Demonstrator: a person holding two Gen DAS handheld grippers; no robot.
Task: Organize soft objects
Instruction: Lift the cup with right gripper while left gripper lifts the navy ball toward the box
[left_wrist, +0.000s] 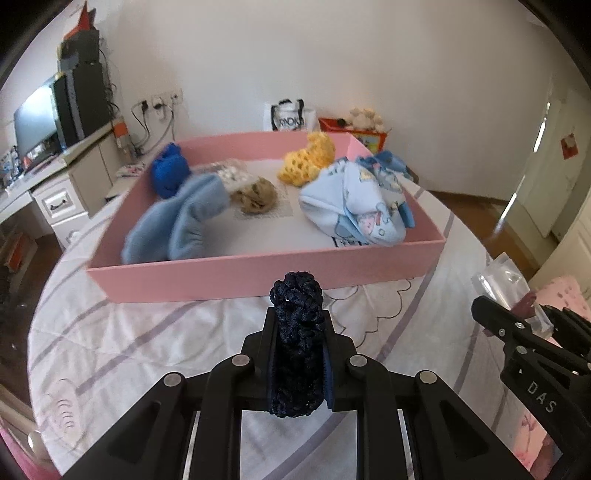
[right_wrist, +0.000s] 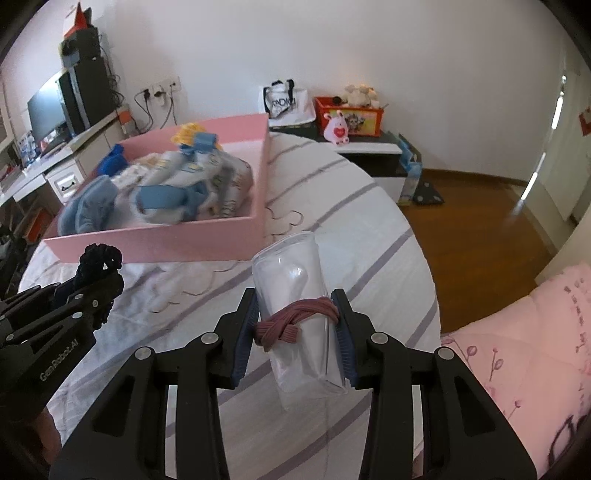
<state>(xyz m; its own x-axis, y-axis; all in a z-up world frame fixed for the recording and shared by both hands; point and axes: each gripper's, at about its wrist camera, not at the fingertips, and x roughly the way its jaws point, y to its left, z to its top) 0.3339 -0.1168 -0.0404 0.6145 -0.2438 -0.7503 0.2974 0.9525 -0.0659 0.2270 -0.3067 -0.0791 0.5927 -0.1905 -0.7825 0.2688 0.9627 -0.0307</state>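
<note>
My left gripper (left_wrist: 297, 314) is shut on a dark navy braided hair tie (left_wrist: 295, 339), held above the striped bedcover just in front of the pink box (left_wrist: 258, 277). In the right wrist view the same tie (right_wrist: 99, 256) shows at the left, in the left gripper (right_wrist: 99, 280). My right gripper (right_wrist: 294, 295) is shut on a clear plastic tube (right_wrist: 291, 266) with a mauve hair band (right_wrist: 291, 323) wound around it. In the box lie a pale blue fleece piece (left_wrist: 177, 225), a printed light blue cloth (left_wrist: 362, 206), a yellow crochet piece (left_wrist: 310, 158) and a bright blue item (left_wrist: 168, 173).
The box rests on a round-looking bed with a white, purple-striped cover (left_wrist: 147, 332). A pink quilt (right_wrist: 535, 350) lies at the right. A desk with a monitor (left_wrist: 33, 122) stands at the left. A white bag (right_wrist: 284, 101) and a red toy box (right_wrist: 349, 114) stand by the far wall.
</note>
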